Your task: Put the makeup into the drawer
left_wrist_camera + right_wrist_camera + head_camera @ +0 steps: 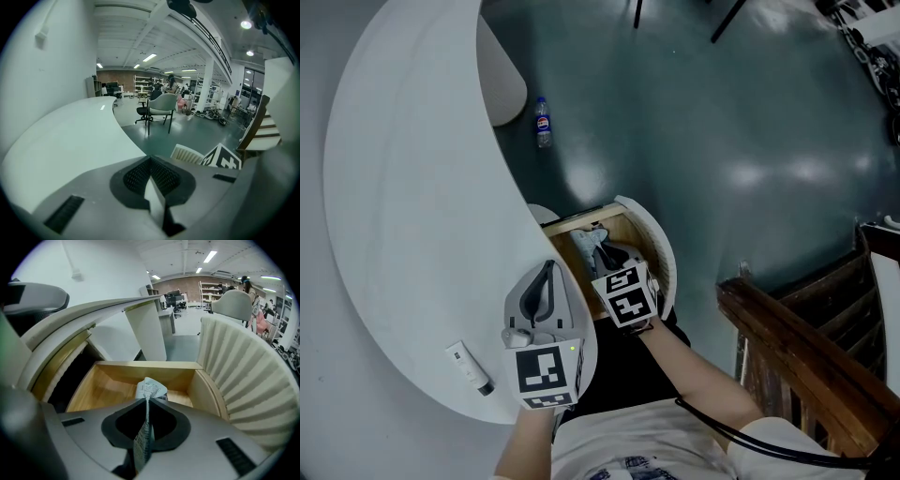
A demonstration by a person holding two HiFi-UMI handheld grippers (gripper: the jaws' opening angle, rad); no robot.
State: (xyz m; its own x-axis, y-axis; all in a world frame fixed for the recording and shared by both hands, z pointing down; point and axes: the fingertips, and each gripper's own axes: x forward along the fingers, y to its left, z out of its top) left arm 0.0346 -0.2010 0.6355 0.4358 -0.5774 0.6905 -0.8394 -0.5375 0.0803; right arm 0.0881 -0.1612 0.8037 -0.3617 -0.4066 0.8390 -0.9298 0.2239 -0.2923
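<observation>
Curved white desk (403,234); over wooden drawer (117,376) right gripper (145,404) jaws pinch printed sachet (151,389), left gripper (151,160) clenched

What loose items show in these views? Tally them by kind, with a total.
White plastic tube with dark cap, on the white table: 1
Clear plastic bottle with blue label, on the floor: 1
White printed sachet, held by the right gripper at the open wooden drawer: 1
Total: 3

Bright ceiling strip lights, soft glare on glossy floor (750,169), fisheye-bent edges, dark corner vignetting
</observation>
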